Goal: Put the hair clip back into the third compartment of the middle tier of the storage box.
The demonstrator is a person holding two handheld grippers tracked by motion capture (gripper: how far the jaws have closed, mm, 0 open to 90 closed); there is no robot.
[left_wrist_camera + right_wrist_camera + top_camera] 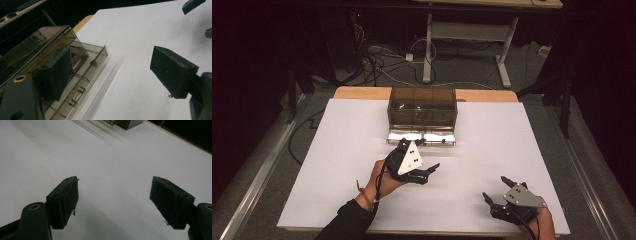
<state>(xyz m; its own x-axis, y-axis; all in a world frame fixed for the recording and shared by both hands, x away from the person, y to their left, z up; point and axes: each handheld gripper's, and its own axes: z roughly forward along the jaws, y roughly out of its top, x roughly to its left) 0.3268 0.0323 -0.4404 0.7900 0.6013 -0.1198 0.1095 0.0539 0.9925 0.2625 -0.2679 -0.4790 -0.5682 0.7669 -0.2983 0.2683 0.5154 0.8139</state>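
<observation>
Looking down from the high view, I see the left tool point(424, 162) held just in front of a smoky see-through drawer box point(422, 107) that stands at the far middle of the table point(337, 165). One drawer point(421, 137) of the box is pulled out toward me and lies low on the white table cover. The left tool is turned on its side, its grey plate facing up, and it sits close to the front edge of that drawer.

In the left gripper view, the left tool point(113, 72) has its jaws spread wide and grips nothing. One jaw stands over the open drawer point(82, 75), but I cannot tell whether it touches it; the other jaw hangs over bare table point(140, 32). The drawer shows thin dividing walls and small clear knobs along its front. The drawer box point(32, 47) rises behind it.

The right tool point(496, 189) rests near the front right part of the table, well apart from the box. In the right gripper view, the right tool point(113, 195) is also wide open and empty, with plain white table point(112, 165) between its jaws. A corner of the drawer box point(125, 123) shows at the top edge of that view.
</observation>
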